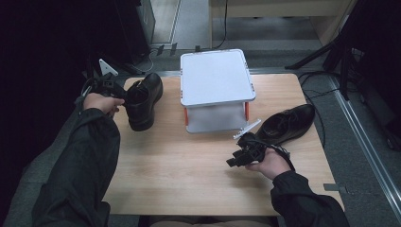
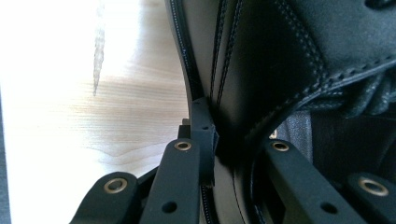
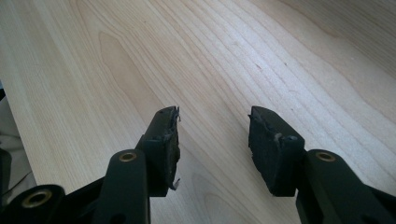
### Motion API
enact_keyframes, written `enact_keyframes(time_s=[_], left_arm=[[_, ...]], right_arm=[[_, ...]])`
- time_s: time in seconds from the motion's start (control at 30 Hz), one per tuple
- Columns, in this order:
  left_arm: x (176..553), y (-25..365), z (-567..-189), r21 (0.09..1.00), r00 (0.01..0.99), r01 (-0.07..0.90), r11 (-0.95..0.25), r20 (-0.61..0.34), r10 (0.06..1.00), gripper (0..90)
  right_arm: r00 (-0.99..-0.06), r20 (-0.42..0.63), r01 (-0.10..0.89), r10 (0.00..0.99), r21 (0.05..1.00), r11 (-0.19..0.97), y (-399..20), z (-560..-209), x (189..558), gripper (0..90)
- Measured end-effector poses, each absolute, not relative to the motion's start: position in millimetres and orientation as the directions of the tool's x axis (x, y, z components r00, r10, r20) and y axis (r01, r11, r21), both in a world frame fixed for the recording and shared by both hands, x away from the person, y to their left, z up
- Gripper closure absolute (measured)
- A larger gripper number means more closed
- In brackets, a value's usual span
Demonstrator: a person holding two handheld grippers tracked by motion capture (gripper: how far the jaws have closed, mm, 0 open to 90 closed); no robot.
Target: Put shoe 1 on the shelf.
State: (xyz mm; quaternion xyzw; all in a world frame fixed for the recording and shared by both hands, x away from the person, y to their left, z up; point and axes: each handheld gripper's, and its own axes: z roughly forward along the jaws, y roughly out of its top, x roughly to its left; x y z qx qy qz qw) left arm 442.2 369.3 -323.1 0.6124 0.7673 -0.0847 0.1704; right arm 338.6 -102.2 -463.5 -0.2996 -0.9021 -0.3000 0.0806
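Gripping the heel collar of the black boot (image 1: pixel 143 100), my left tongs (image 1: pixel 115 90) were clamped on the leather at the back of its opening; the left gripper view showed one jaw outside the heel seam and the other inside the shoe (image 2: pixel 289 70), with the leather pinched between. I read this hold as chosen because the collar is a thin, stiff edge the jaws can close on, whereas the rounded toe would slip.

The boot stood at the left of the surface (image 1: pixel 189 165), toe pointing away from me, just left of the white two-tier rack (image 1: pixel 215 75), apart from it. Whether its sole rested fully on the wood or was slightly raised, I could not tell.

My right tongs (image 1: pixel 236 160) were held low over bare wood near the front right, jaws wide apart and holding nothing; the right gripper view confirmed a clear gap between the worn pads (image 3: pixel 167 140) with only wood grain beyond. The second black shoe (image 1: pixel 288 124) lay on its side just behind that hand, near the rack's right leg, not touched.

Judgement: shoes to go onto the rack; left one in hand first, right tongs kept open and ready for the other.
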Motion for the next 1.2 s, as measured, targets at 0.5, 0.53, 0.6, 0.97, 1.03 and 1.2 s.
enact_keyframes(time_s=[0.5,0.53,0.6,0.97,1.03,1.2], left_arm=[[457.2,324.9,-243.3,0.15,-0.171,0.959,0.24,-0.368,0.914,82.0],[459.1,320.3,-239.4,0.156,-0.167,0.959,0.238,-0.367,0.915,82.0],[462.7,310.8,-231.8,0.164,-0.155,0.959,0.23,-0.376,0.914,82.0],[484.6,258.0,-213.1,0.195,-0.071,0.968,0.155,-0.379,0.923,82.1],[489.0,250.3,-213.4,0.195,-0.063,0.97,0.148,-0.383,0.921,82.1],[499.7,232.0,-217.9,0.193,-0.047,0.973,0.129,-0.383,0.922,82.1]], right_arm=[[-0.835,0.324,0.551,0.445,0.488,0.677,-86.1,-462.3,342.0,53.2],[-0.836,0.323,0.548,0.443,0.49,0.677,-85.9,-462.3,342.1,53.2],[-0.835,0.324,0.55,0.444,0.49,0.677,-86.0,-462.2,342.1,53.1],[-0.831,0.316,0.555,0.457,0.491,0.671,-93.7,-462.3,337.9,53.1],[-0.829,0.315,0.559,0.462,0.49,0.669,-96.6,-462.8,336.8,53.1],[-0.816,0.317,0.578,0.484,0.488,0.654,-105.1,-463.5,334.6,53.1]])
